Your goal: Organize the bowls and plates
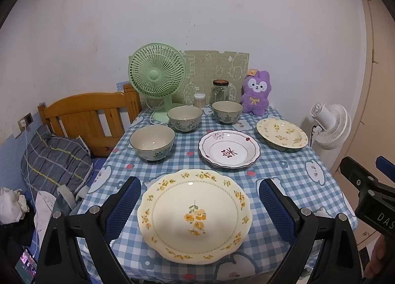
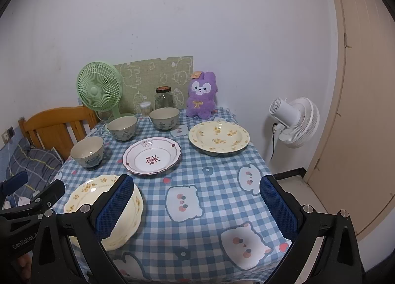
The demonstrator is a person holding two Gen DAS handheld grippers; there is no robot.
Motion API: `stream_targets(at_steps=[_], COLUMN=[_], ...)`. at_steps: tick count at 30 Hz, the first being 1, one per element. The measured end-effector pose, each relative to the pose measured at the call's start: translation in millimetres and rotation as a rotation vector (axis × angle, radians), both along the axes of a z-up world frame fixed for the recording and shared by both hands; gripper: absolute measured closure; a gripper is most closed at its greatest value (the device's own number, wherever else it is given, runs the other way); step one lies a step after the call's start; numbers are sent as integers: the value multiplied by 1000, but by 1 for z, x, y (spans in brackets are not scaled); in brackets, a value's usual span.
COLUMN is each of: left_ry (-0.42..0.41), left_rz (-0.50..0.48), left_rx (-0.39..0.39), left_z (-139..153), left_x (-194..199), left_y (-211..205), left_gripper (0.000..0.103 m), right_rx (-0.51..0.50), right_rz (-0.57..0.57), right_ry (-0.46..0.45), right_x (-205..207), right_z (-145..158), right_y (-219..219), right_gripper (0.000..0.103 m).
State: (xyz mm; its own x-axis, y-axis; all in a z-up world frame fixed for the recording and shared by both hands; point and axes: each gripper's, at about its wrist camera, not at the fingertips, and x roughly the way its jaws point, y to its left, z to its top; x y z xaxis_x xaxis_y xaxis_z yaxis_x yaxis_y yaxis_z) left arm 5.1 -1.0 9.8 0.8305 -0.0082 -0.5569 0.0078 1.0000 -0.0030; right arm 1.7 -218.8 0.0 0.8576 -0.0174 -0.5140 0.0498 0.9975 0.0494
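A large cream plate with yellow flowers lies at the table's near edge, between the wide-open fingers of my left gripper, which hangs above it without touching. Behind it sit a white plate with a purple rim and a deep cream flowered plate. Three grey-green bowls stand at the near left, the middle back and the back right. My right gripper is open over bare checked cloth, its left finger partly hiding the cream plate.
A green fan, a glass jar, a cotton swab tub and a purple plush line the table's back edge. A wooden bed frame and bedding lie to the left. A white fan and a door stand to the right.
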Motion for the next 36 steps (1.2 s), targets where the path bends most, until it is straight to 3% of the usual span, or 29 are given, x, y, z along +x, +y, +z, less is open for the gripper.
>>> stream_targets(at_steps=[36], left_ry=[-12], left_rz=[0], left_rx=[-1], left_z=[-6], left_x=[1], left_y=[-1], left_gripper=[5], right_rx=[1], right_rz=[14], right_ry=[4], right_x=[1], right_z=[-1], right_y=[1], right_gripper=[0])
